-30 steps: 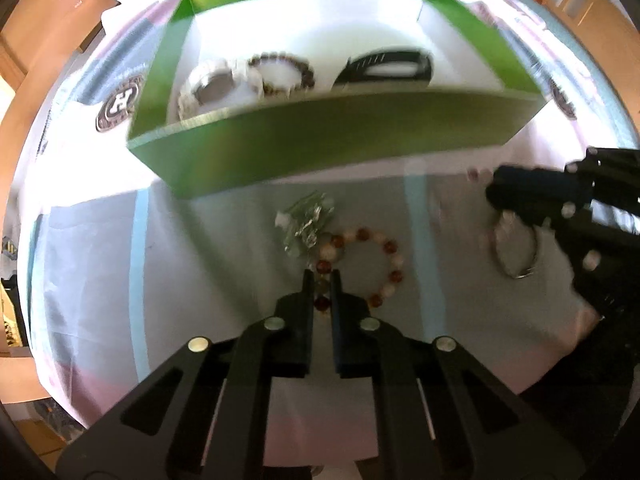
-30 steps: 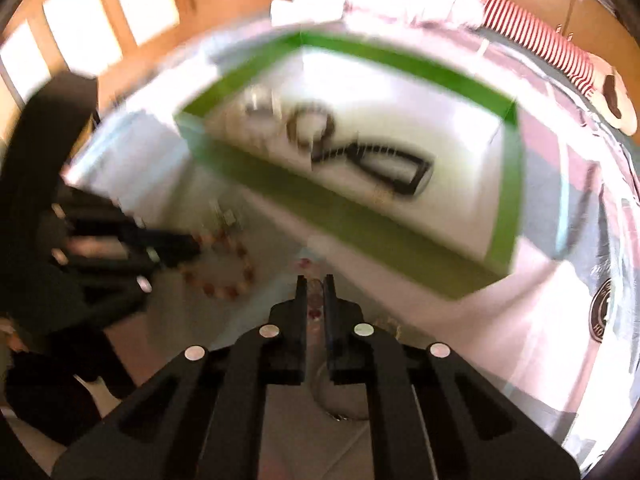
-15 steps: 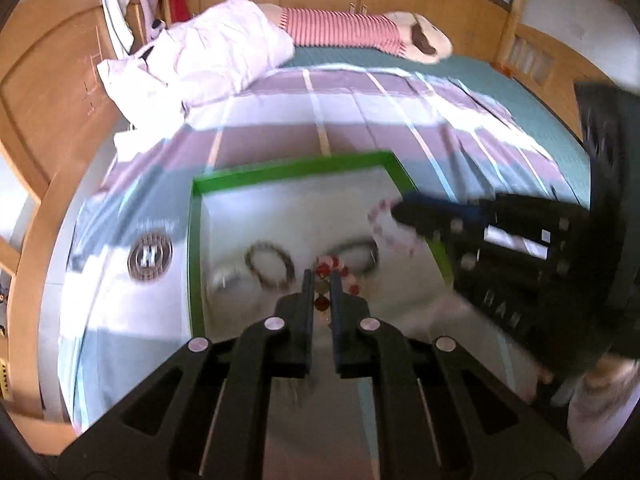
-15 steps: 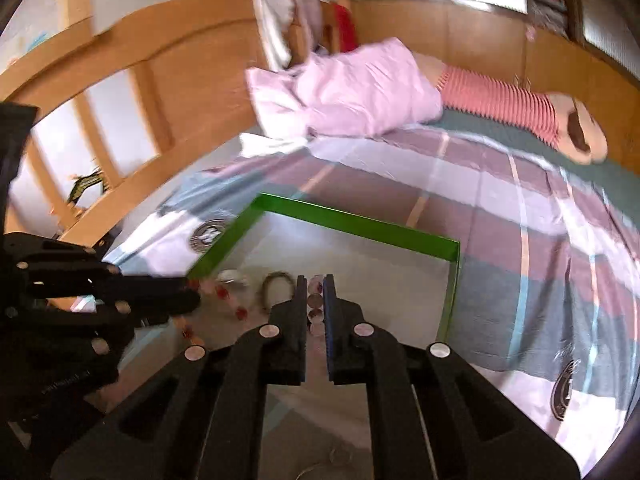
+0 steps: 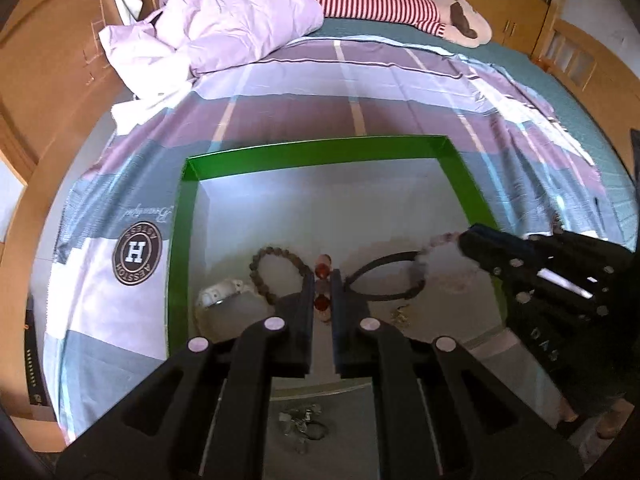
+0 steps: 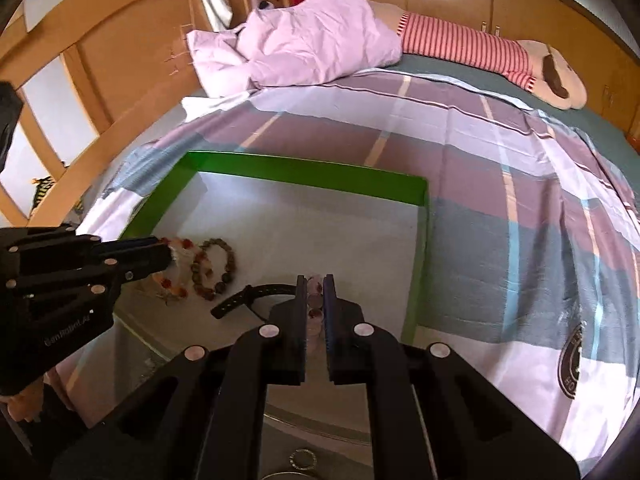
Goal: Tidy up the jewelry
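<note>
Seen from the left wrist, the left gripper (image 5: 322, 292) was clenched on a red and white bead bracelet (image 5: 323, 264), held above the near part of the green box (image 5: 312, 151) on the bedspread (image 5: 280, 92). Three pieces lay inside the box: a white bangle (image 5: 218, 294), a brown bead bracelet (image 5: 276, 270) and a black strap (image 5: 384, 276). At the right, the right gripper (image 5: 464, 238) reached in over the box wall with a pale pink bracelet (image 5: 438, 240) pinched at its tip. Below the fingers, outside the box, a small cluster of silvery trinkets (image 5: 300, 420) lay on the cloth; their number could not be told.

From the right wrist, that gripper was clenched on pale pink beads between its fingers (image 6: 299, 304), over the box near the black strap. A metal ring (image 6: 303, 460) lay outside on the cloth below.

The risks, as I judge them: both grippers crowded the same near end, so they could knock together, and a bracelet let go there might land on the pieces already lying there and tangle. A release too near the wall could drop beads outside.
</note>
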